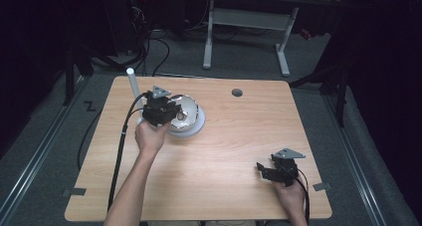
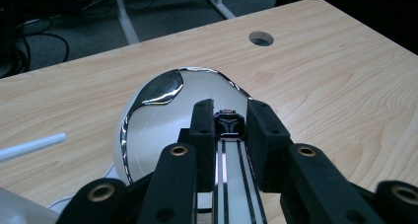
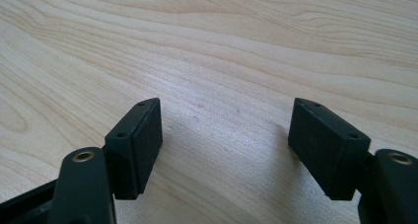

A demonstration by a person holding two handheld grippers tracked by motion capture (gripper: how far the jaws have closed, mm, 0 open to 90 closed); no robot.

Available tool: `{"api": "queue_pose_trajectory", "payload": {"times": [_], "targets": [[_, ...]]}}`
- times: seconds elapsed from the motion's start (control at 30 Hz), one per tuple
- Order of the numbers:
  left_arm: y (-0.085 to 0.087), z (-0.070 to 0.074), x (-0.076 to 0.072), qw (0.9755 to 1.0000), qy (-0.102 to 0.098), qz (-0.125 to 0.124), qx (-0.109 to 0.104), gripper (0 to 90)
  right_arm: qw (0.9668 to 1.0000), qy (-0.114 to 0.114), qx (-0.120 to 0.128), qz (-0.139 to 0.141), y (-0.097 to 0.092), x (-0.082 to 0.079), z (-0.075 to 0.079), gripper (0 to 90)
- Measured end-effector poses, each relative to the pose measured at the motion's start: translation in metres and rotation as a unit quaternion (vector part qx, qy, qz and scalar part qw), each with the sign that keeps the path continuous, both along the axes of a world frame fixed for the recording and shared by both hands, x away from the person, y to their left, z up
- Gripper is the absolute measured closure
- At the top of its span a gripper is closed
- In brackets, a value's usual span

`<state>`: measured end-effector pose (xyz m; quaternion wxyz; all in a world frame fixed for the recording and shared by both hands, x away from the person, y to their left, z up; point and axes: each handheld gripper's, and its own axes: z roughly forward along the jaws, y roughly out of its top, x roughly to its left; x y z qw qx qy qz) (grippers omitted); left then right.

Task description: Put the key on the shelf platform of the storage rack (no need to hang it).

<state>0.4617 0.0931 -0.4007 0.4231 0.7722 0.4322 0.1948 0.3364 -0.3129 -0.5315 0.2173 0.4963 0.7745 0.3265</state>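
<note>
your left gripper [image 1: 169,112] sits left of centre in the high view, its jaws clamped on the near rim of the shiny metal bowl [image 2: 162,115], which is tipped on the white plate [image 1: 198,129]. your right gripper [image 3: 224,140], lower right in that view, rests with jaws spread wide over bare table [image 3: 222,46].

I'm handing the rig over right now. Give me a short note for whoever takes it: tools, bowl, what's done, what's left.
Left tool: shut on the rim of the shiny metal bowl, which is tilted over the white plate.
Right tool: open, holding nothing, low over bare table at the near right.
White tube: behind the bowl, untouched.
Done: bowl gripped.
Left: probably set the bowl down and release; I can't tell where it goes.
</note>
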Motion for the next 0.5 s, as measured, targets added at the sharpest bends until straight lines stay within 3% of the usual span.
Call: {"api": "queue_pose_trajectory", "payload": {"times": [0.5], "targets": [[0.001, -0.019, 0.007, 0.9998, 0.013, 0.012, -0.005, 74.4, 1.0000, 0.001, -0.001, 0.001, 0.000, 0.000, 0.000, 29.2]]}}
